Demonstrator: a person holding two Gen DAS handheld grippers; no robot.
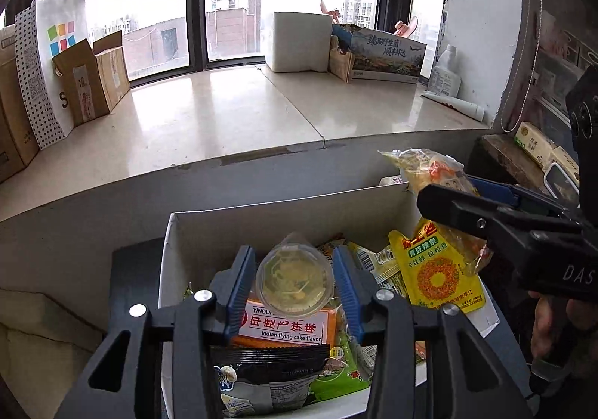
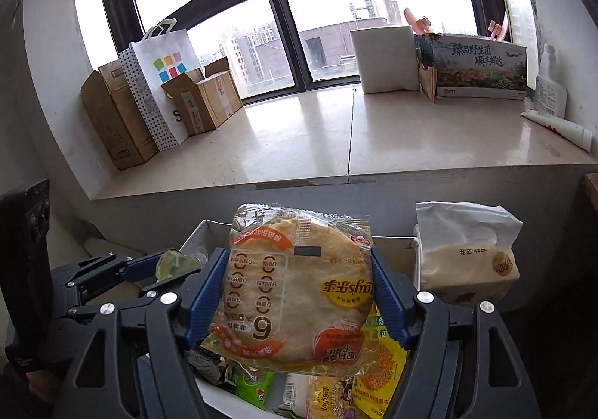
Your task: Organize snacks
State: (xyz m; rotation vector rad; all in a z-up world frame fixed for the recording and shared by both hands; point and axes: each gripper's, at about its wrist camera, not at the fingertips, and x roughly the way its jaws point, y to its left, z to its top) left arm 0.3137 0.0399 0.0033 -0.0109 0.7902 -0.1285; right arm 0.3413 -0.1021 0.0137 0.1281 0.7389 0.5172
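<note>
A white box (image 1: pixel 284 210) holds several snack packets: an orange one (image 1: pixel 284 329), a yellow pouch (image 1: pixel 437 269), a black one (image 1: pixel 269 370). My left gripper (image 1: pixel 293 254) hangs over the box, open. A clear jelly cup (image 1: pixel 295 279) sits between its blue pads with slim gaps on both sides. In the right wrist view the cup (image 2: pixel 170 262) shows at the left. My right gripper (image 2: pixel 298 254) is shut on a flat bread packet (image 2: pixel 295 292), held above the box's (image 2: pixel 392 241) right side. The left wrist view shows that gripper (image 1: pixel 446 187) with the packet (image 1: pixel 422 165).
A pale window ledge (image 1: pixel 224 120) runs behind the box. On it stand cardboard boxes (image 1: pixel 97 79), a dotted paper bag (image 1: pixel 48 56), a white block (image 1: pixel 299 42), a printed carton (image 1: pixel 388 56), a bottle (image 1: pixel 444 71) and a tube (image 1: pixel 456 103). A tissue pack (image 2: pixel 463 262) stands right of the box.
</note>
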